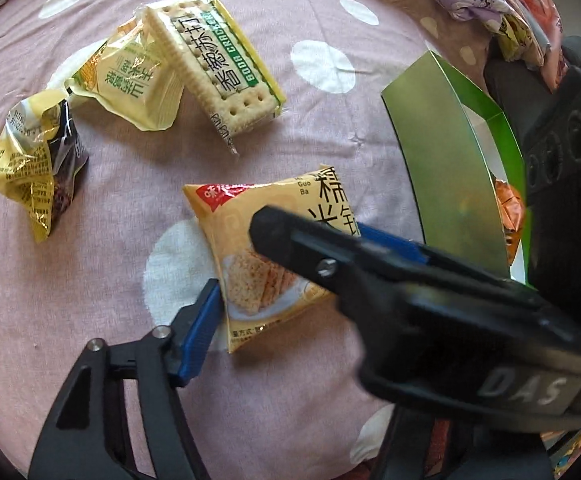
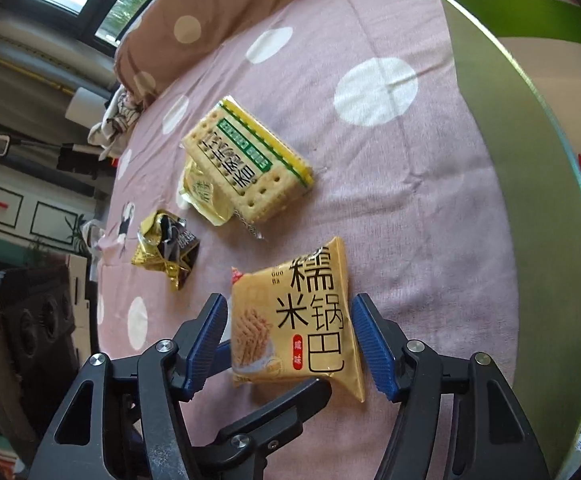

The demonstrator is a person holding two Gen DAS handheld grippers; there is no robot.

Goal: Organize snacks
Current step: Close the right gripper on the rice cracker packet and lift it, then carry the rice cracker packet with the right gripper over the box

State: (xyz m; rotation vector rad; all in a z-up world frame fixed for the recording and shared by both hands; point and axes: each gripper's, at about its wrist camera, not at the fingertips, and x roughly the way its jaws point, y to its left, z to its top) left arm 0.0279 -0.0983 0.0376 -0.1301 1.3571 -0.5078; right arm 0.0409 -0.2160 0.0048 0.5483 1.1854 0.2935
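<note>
Straddling the rice-crust packet [image 2: 296, 320], my right gripper [image 2: 290, 344] is open, gripping nothing; it's light, crinkly, fragile inside, so I'd pinch its side edges.

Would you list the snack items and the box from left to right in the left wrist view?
Black-and-gold packet → pale yellow packet → soda cracker pack → rice crust packet → green box.

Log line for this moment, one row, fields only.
left gripper: open, straddling rice-crust packet | right gripper: open, straddling same packet | cracker pack: on bedspread | green box: open
</note>
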